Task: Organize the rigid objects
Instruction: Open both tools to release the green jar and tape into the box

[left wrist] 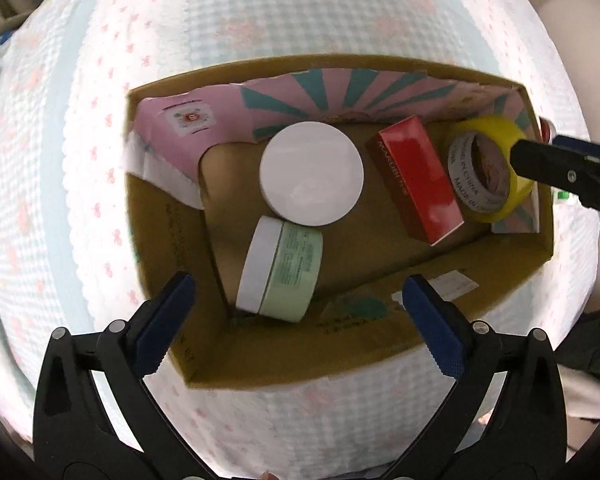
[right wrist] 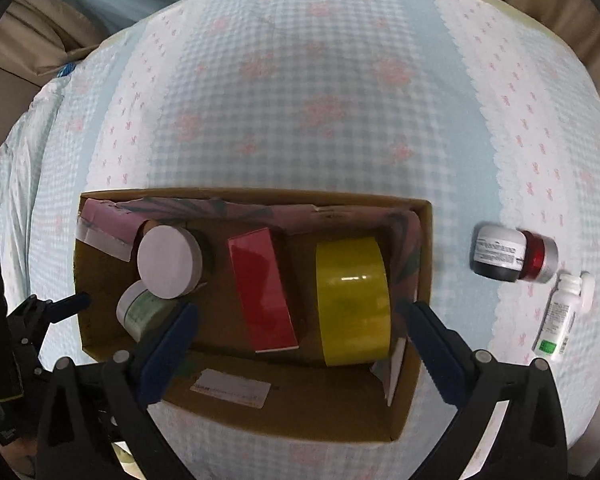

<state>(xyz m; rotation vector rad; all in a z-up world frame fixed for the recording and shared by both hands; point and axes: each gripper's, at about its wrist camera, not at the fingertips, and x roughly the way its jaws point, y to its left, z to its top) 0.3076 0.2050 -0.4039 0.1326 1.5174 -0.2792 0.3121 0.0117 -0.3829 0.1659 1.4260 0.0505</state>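
Tape roll (right wrist: 353, 300) between open right tool (right wrist: 296, 344), untouched

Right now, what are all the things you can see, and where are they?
box: one, brown cardboard, on the cloth
white jar: one, in the box, left part
green jar: one, white lid, on its side beside the white jar
red carton: one, middle of the box
tape: one, yellow roll, right end of the box
black jar: one, on the cloth right of the box
red jar: one, silver lid, by the black jar
bottle: one, white, on the cloth
cloth: one, blue-white check
left tool: open
right tool: open
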